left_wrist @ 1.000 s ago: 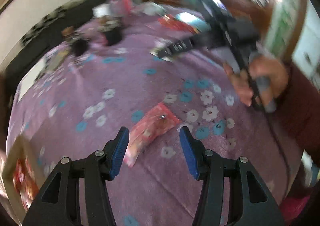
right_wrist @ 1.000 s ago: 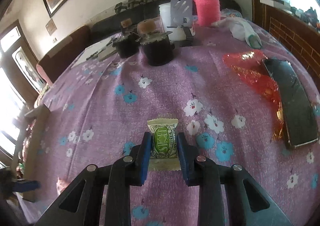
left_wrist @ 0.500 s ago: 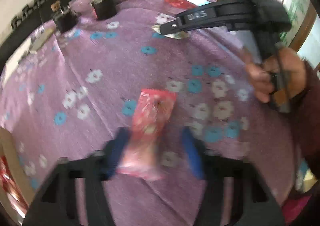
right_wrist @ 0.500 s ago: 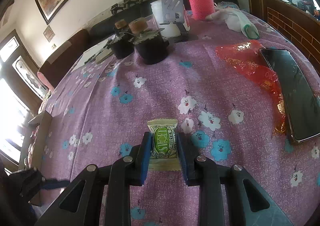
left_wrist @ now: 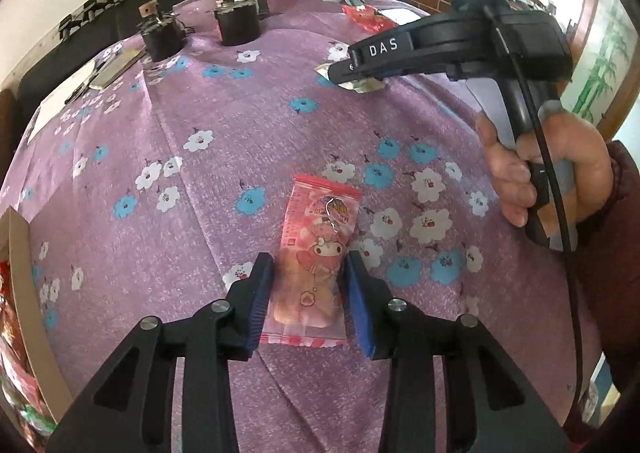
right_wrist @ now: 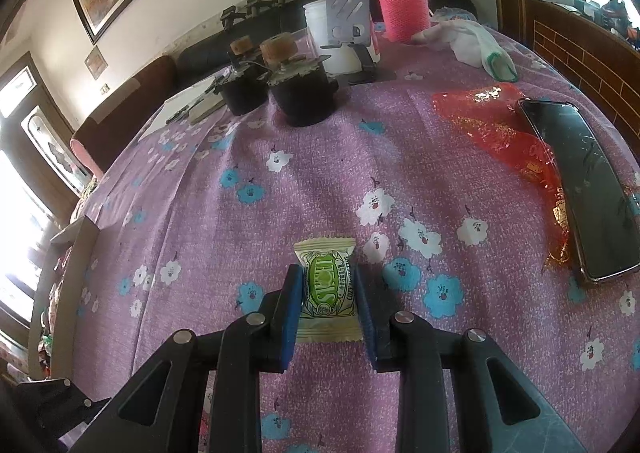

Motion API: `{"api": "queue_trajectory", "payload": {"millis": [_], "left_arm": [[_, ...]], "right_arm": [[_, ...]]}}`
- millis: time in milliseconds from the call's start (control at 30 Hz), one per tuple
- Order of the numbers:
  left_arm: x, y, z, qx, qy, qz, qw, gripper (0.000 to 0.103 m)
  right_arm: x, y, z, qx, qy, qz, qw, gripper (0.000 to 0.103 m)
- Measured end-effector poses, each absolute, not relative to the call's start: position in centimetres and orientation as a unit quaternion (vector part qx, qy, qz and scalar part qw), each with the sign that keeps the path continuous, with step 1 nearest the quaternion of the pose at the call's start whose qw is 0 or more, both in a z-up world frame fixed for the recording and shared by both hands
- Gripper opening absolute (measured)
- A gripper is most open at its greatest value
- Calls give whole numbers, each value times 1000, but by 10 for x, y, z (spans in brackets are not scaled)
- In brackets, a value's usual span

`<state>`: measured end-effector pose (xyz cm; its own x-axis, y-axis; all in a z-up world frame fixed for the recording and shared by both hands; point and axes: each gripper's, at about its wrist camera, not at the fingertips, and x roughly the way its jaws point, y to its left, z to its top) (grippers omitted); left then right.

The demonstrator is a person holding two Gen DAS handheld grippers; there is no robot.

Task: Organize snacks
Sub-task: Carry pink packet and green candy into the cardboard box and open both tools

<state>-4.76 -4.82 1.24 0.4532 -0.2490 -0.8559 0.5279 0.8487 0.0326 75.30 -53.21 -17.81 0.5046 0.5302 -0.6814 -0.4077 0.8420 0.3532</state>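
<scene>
A: Left gripper (left_wrist: 308, 293)?
B: Clamped on the pink snack packet (left_wrist: 316, 253), low over the purple tablecloth (left_wrist: 224, 157)
A: Right gripper (right_wrist: 327, 305)?
B: Gripped the green candy (right_wrist: 326, 289) above the cloth. Cardboard box (left_wrist: 24, 293) sat at the left edge; phone (right_wrist: 592, 189), red wrapper (right_wrist: 504, 133) further right, two dark pots (right_wrist: 304, 97) behind

Your work surface is a table under a purple floral cloth (right_wrist: 320, 173). On it you have two dark pots (right_wrist: 304, 93) at 12 o'clock, a pink-sleeved flask (right_wrist: 400, 1) at 1 o'clock, and a red wrapper (right_wrist: 500, 129) under a phone (right_wrist: 580, 189) at 3 o'clock. A pink snack packet (left_wrist: 316, 253) and a green candy (right_wrist: 326, 285) lie near 6 o'clock; a cardboard box (left_wrist: 24, 273) sits at 9 o'clock.
</scene>
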Motion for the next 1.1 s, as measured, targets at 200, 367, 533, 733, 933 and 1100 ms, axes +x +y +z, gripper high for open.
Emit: {"api": "queue_trajectory", "payload": {"millis": [200, 367, 533, 733, 933, 1100], "left_arm": [[-53, -40, 17, 109, 468, -198, 854, 27], [-69, -28, 31, 100, 456, -169, 868, 27], [-80, -10, 42, 89, 447, -144, 878, 27], [-91, 19, 50, 51, 442, -116, 888, 27], [-106, 54, 68, 14, 418, -95, 904, 27], [-124, 86, 78, -15, 399, -79, 913, 28]], "right_arm": [[752, -533, -178, 76, 414, 270, 866, 27], [750, -534, -177, 82, 410, 273, 866, 27], [744, -529, -172, 72, 399, 279, 871, 27], [738, -522, -172, 65, 392, 286, 872, 27], [736, -525, -173, 66, 382, 271, 881, 27], [732, -535, -173, 79, 376, 237, 892, 27]]}}
